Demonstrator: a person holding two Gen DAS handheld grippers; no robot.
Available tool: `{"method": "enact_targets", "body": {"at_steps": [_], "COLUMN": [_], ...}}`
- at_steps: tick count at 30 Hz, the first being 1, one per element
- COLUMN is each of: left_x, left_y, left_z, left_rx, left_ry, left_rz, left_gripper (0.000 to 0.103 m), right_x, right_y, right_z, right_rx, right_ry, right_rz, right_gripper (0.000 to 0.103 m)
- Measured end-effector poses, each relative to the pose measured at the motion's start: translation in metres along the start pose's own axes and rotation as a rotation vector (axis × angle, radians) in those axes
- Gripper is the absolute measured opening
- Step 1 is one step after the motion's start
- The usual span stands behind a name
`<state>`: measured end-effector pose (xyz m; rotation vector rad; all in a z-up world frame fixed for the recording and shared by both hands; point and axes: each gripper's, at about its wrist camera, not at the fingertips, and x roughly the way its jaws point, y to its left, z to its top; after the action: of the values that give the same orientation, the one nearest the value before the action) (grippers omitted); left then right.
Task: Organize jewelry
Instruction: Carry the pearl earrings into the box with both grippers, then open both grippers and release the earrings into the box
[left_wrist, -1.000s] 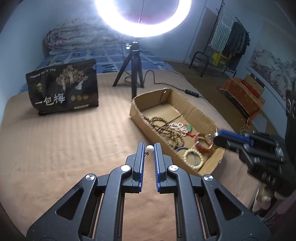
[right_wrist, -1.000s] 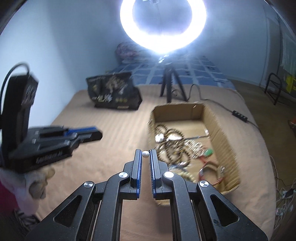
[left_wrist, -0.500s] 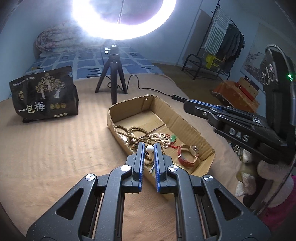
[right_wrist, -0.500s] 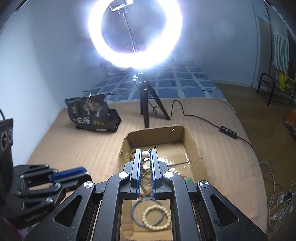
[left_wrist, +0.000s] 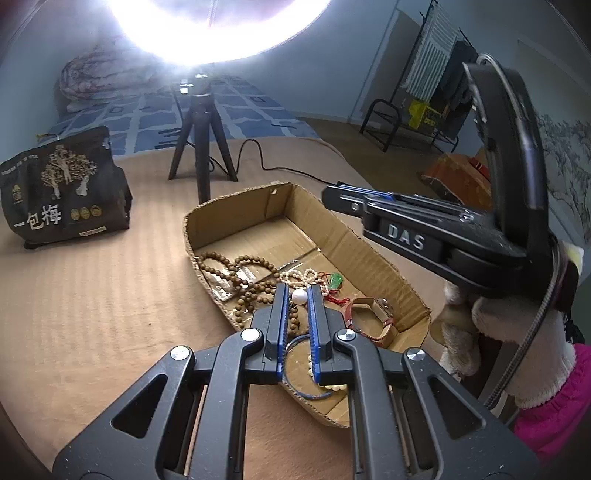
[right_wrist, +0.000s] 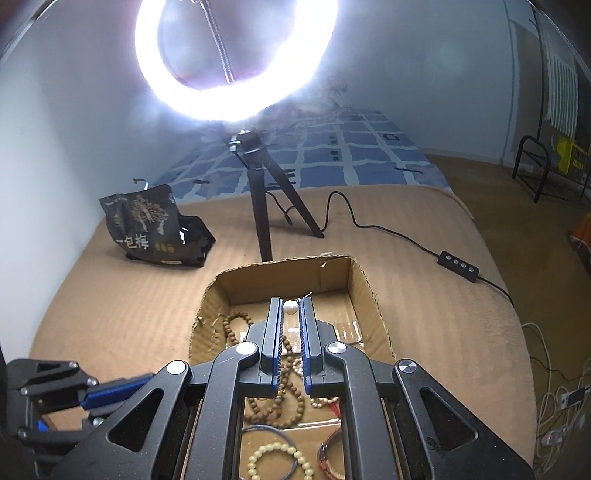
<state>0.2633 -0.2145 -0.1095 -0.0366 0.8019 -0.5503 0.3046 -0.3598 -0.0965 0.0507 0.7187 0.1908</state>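
An open cardboard box (left_wrist: 373, 258) (right_wrist: 364, 284) lies on the tan bed cover and holds brown bead strings (left_wrist: 236, 267) (right_wrist: 236, 321), a green pendant (left_wrist: 335, 280), a red-strap watch (left_wrist: 376, 314), a blue ring bangle (right_wrist: 273, 430) and a pale bead bracelet (right_wrist: 275, 456). My left gripper (left_wrist: 298, 295) is shut on a white pearl (left_wrist: 299, 296) above the box's near part. My right gripper (right_wrist: 291, 307) is shut on a white pearl (right_wrist: 290, 307) over the box's middle. Each gripper shows in the other's view: the right (left_wrist: 424, 225), the left (right_wrist: 74, 391).
A ring light on a black tripod (left_wrist: 201, 147) (right_wrist: 262, 206) stands just behind the box, its cable and controller (right_wrist: 458, 267) trailing right. A dark snack bag (left_wrist: 59, 188) (right_wrist: 155, 229) stands at the back left. A blue patterned sheet lies beyond. Clothes rack far right (left_wrist: 432, 99).
Both grippers have moved forward over the box, each still holding its pearl. The right gripper now hangs over the box's right wall in the left wrist view.
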Motion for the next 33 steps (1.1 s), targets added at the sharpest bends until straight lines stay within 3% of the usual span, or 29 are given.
{"method": "enact_targets", "body": {"at_steps": [14, 15, 16, 18, 21, 22, 24, 27, 33], "left_x": [0.0063, 0.0060, 0.0055, 0.0039, 0.0040, 0.0047, 0.0048, 0.0059, 0.0069], "left_y": [-0.0108, -0.0113, -0.0110, -0.0106, -0.0091, -0.0085, -0.0062, -0.0050, -0.0060], "left_z": [-0.0004, -0.0004, -0.0003, -0.0006, 0.0004, 0.0004, 0.0001, 0.0004, -0.0004], "left_rx": [0.033, 0.036, 0.036, 0.039, 0.039, 0.037, 0.027, 0.016, 0.014], "left_ry": [-0.014, -0.015, -0.015, -0.024, -0.022, -0.018, -0.024, -0.015, -0.012], "left_rz": [0.022, 0.029, 0.034, 0.046, 0.064, 0.073, 0.087, 0.109, 0.122], "left_gripper": [0.009, 0.009, 0.020, 0.039, 0.046, 0.057, 0.065, 0.073, 0.073], "right_x": [0.0107, 0.0110, 0.0113, 0.0096, 0.0070, 0.0067, 0.0059, 0.0023, 0.0031], "right_y": [-0.0039, -0.0036, -0.0033, -0.0038, -0.0047, -0.0045, -0.0050, -0.0072, -0.0078], "right_z": [-0.0008, -0.0007, -0.0005, -0.0007, 0.0000, 0.0005, 0.0015, 0.0018, 0.0022], "right_rx": [0.005, 0.001, 0.000, 0.004, 0.008, 0.005, 0.005, 0.013, 0.017], "right_ry": [0.018, 0.019, 0.020, 0.011, 0.002, 0.002, -0.003, -0.025, -0.008], "right_rz": [0.009, 0.002, -0.006, -0.005, -0.022, -0.037, -0.069, -0.089, -0.098], "right_gripper": [0.007, 0.013, 0.021, 0.051, 0.058, 0.059, 0.075, 0.079, 0.079]}}
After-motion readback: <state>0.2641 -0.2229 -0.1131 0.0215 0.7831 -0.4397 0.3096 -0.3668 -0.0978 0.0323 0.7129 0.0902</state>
